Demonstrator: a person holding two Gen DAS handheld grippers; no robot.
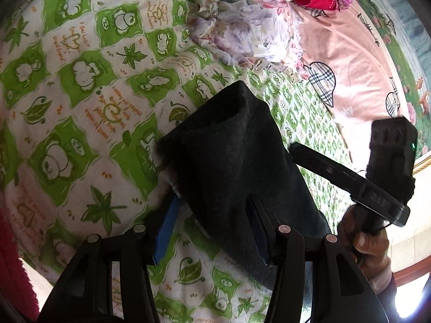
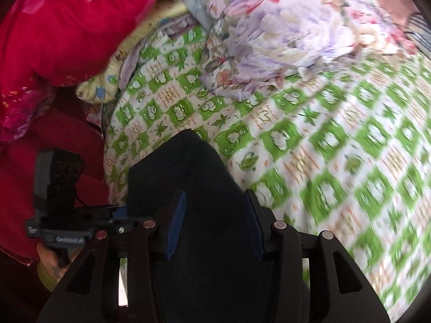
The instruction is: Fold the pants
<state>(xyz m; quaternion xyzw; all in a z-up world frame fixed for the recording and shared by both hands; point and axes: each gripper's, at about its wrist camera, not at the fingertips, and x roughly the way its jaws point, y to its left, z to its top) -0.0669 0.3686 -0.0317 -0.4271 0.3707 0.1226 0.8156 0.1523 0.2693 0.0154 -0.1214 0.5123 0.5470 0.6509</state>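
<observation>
The black pants (image 1: 229,156) hang lifted above the green-and-white patterned bedspread (image 1: 80,107). My left gripper (image 1: 212,223) has blue pads; the pants cloth drapes between and over its fingers, which stand fairly wide apart. In the right wrist view the dark pants (image 2: 202,188) fill the gap of my right gripper (image 2: 214,223), bunched up between its blue pads. The right gripper body (image 1: 377,175) shows at the right of the left wrist view, and the left gripper body (image 2: 59,202) at the left of the right wrist view.
A crumpled floral sheet (image 1: 247,18) lies at the far side of the bed. A red quilt (image 2: 54,27) is piled at the left. A pink blanket (image 1: 350,62) with plaid hearts lies at the right, by a scenic wall picture (image 1: 404,27).
</observation>
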